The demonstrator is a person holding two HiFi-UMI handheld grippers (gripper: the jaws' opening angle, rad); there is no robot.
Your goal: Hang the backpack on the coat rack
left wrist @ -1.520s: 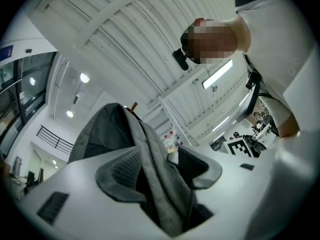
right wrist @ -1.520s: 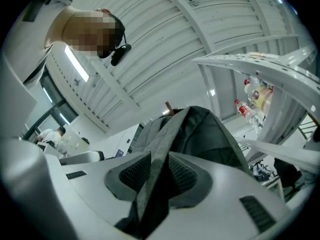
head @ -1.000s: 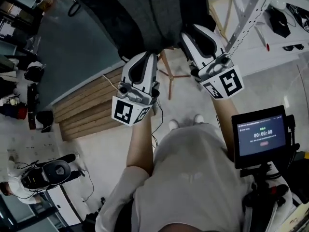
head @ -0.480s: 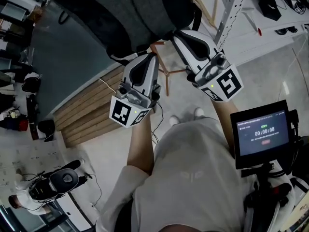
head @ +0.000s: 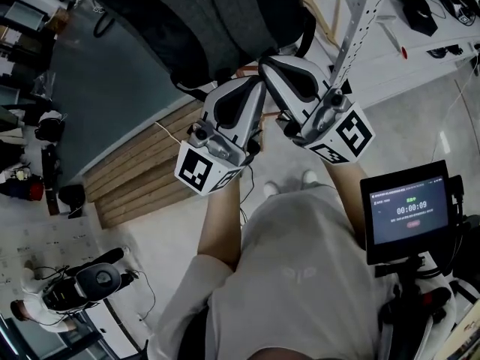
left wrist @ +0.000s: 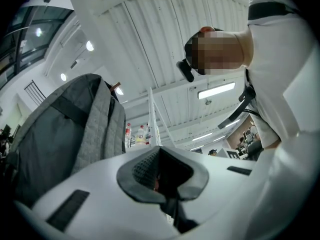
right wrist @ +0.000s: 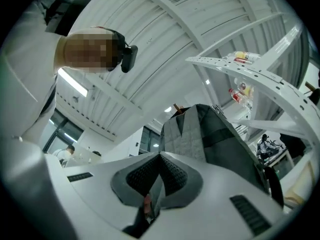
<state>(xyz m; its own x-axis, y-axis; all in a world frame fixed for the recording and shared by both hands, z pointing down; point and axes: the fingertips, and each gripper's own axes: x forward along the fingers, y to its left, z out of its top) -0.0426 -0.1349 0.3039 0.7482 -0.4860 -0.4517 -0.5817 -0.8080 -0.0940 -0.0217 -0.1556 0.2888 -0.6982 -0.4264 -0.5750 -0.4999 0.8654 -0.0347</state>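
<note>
A grey backpack [head: 217,21] hangs at the top of the head view, its top against a wooden peg of the coat rack [left wrist: 116,86]. That backpack [left wrist: 55,144] stands left of and beyond the left gripper's jaws. In the right gripper view the backpack [right wrist: 220,139] and the peg [right wrist: 177,107] lie beyond the jaws. Both grippers point upward just below the bag's bottom edge, close side by side. My left gripper [head: 257,85] is shut with nothing between its pads [left wrist: 145,166]. My right gripper [head: 268,66] is closing, pads [right wrist: 172,171] meeting on nothing.
A white perforated metal shelf frame [head: 360,21] rises right of the backpack, with bottles [left wrist: 137,134] on it. A small screen [head: 409,212] is mounted at my right. Wooden planks [head: 135,171] and a dark floor mat [head: 112,73] lie left. Another person stands at the bottom left.
The two grippers have drawn together under the backpack, the left one swinging right. The right gripper's jaws have come together.
</note>
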